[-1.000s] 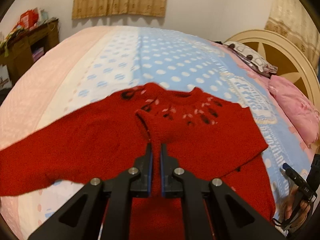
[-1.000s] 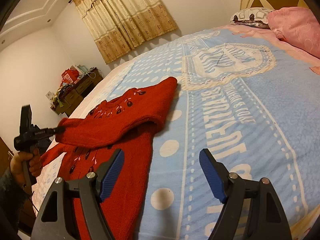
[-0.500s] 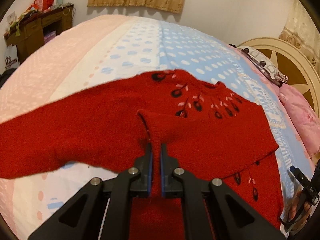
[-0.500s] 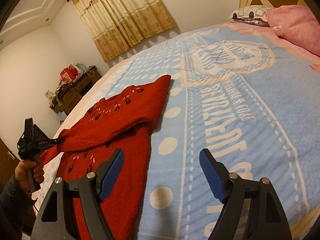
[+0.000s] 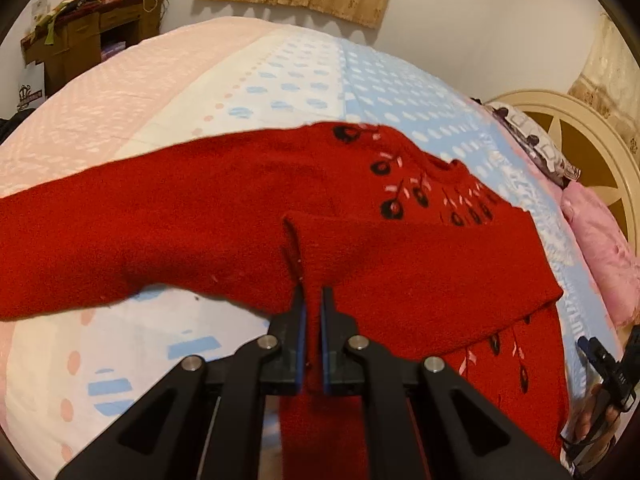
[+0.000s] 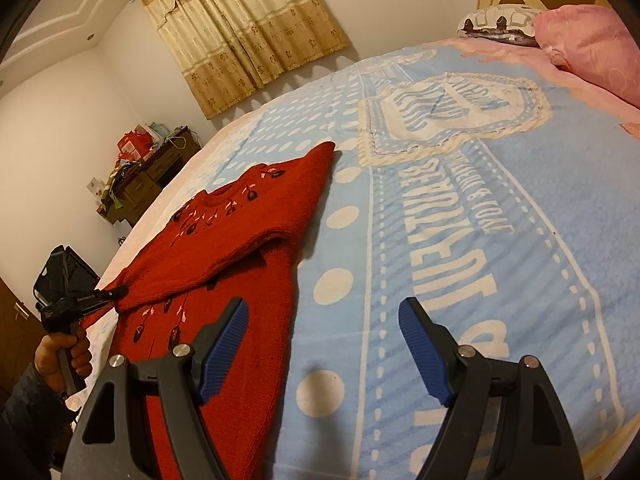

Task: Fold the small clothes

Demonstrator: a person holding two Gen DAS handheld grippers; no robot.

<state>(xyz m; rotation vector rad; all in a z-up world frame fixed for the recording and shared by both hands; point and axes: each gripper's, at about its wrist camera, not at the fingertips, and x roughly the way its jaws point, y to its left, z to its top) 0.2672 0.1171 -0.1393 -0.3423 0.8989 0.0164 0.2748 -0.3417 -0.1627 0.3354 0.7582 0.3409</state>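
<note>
A small red knitted sweater [image 5: 224,224] with black and pink flower stitching lies on the bed, front up. One sleeve is folded across its chest [image 6: 224,256]. My left gripper [image 5: 313,300] is shut on the cuff end of that folded sleeve [image 5: 400,264] and holds it over the sweater's body; it also shows at the left of the right wrist view [image 6: 116,292]. The other sleeve stretches out to the left in the left wrist view. My right gripper [image 6: 324,320] is open and empty, hovering above the bedspread beside the sweater's lower edge.
The bed has a blue, white and pink bedspread [image 6: 460,208]. Pink and patterned pillows [image 6: 592,44] lie by the cream headboard [image 5: 580,136]. A cluttered wooden desk [image 5: 80,36] stands by the wall past the bed, under a curtained window [image 6: 240,32].
My left gripper has carried the sleeve cuff further across the sweater toward its left side, so the fold lies wider. The right gripper has stayed open in about the same place.
</note>
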